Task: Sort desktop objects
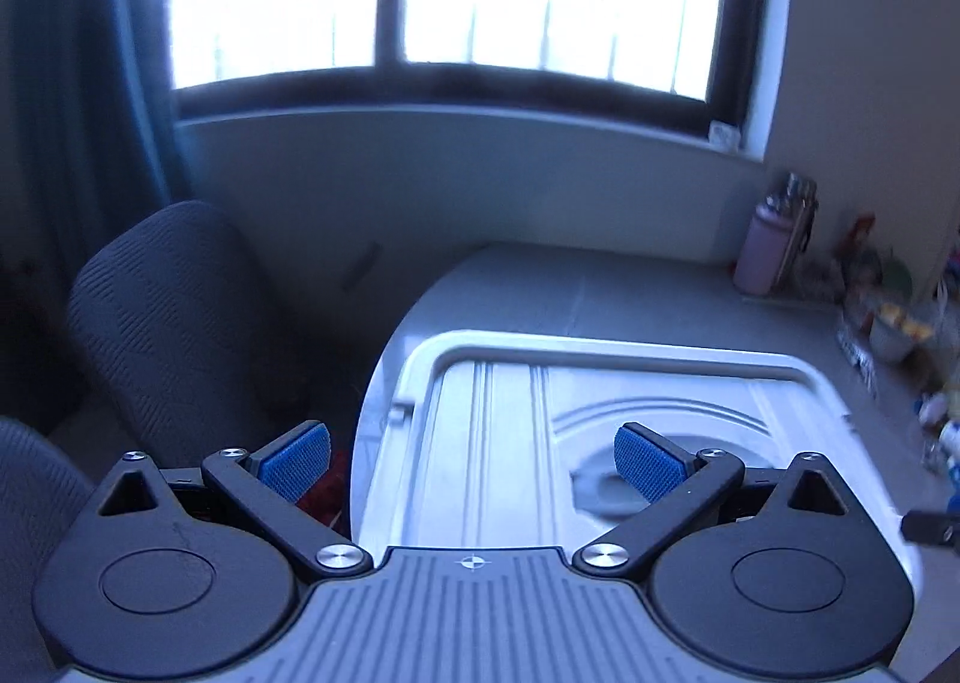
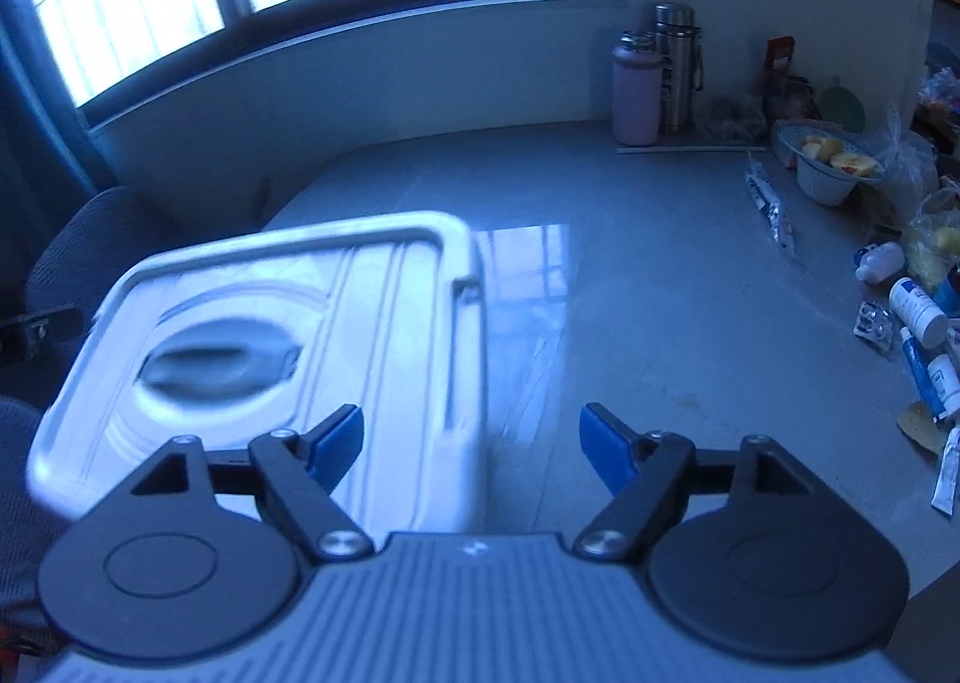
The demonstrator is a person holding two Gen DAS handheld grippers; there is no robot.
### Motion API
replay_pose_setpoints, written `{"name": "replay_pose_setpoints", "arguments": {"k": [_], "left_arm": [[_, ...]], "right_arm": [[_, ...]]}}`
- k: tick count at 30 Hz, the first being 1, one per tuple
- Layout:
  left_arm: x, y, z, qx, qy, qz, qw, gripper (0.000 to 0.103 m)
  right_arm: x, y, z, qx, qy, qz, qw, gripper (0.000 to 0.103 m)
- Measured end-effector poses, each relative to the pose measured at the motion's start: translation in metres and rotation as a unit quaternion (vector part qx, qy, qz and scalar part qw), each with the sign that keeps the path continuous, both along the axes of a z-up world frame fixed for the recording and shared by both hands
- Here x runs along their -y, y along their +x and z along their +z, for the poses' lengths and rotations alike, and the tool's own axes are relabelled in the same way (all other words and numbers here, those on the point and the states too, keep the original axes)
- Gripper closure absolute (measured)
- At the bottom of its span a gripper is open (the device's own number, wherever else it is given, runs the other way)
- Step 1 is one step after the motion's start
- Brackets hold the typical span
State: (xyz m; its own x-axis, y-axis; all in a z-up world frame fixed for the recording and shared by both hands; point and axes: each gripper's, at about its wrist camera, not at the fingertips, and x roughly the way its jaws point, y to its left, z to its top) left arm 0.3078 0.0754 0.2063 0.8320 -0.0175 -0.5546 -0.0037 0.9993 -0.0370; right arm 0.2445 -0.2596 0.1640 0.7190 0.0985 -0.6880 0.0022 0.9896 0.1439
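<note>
Left wrist view: a white plastic storage-box lid (image 1: 600, 395) fills the near part of the grey table (image 1: 600, 287), under two empty grippers.

The left gripper (image 1: 474, 458) hangs over the lid's left half with jaws wide and nothing between them. The right gripper (image 2: 471, 443) straddles the lid's right edge, jaws fairly wide, pads clear of it. The lid looks rigid, light and smooth, so likely slippery; its raised rim (image 2: 462, 239) or side latch offers the surest pinch. Small bottles and tubes (image 2: 915, 311) lie well apart along the table's right side; motion blur softens the detail.
</note>
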Motion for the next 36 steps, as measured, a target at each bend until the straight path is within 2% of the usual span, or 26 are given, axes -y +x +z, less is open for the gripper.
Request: {"name": "replay_pose_setpoints", "arguments": {"k": [3, 8, 14, 22, 29, 33, 36], "left_arm": [[0.011, -0.034, 0.001, 0.007, 0.004, 0.004, 1.0, 0.0], [0.027, -0.088, -0.008, -0.018, 0.026, 0.014, 0.9994, 0.0], [0.019, -0.147, -0.027, -0.035, 0.014, 0.012, 0.9992, 0.0], [0.028, -0.196, -0.061, -0.024, 0.021, 0.016, 0.9994, 0.0], [0.041, -0.234, -0.103, 0.033, 0.049, 0.037, 0.9976, 0.0], [0.04, -0.243, -0.131, 0.02, 0.05, 0.021, 0.9983, 0.0], [0.034, -0.252, -0.15, 0.027, 0.044, 0.028, 0.9983, 0.0]], "right_arm": [[-0.002, -0.028, 0.0, 0.014, -0.008, 0.005, 1.0, 0.023], [-0.006, -0.073, -0.003, 0.023, -0.01, 0.012, 1.0, 0.023], [-0.014, -0.112, -0.014, 0.026, -0.013, 0.013, 0.999, 0.023], [-0.03, -0.146, -0.032, 0.048, -0.038, 0.019, 0.998, 0.021], [-0.055, -0.175, -0.06, 0.095, -0.045, 0.029, 0.994, 0.017], [-0.062, -0.188, -0.083, 0.116, -0.033, 0.007, 0.993, 0.017], [-0.066, -0.194, -0.102, 0.133, -0.032, -0.013, 0.99, 0.017]]}}
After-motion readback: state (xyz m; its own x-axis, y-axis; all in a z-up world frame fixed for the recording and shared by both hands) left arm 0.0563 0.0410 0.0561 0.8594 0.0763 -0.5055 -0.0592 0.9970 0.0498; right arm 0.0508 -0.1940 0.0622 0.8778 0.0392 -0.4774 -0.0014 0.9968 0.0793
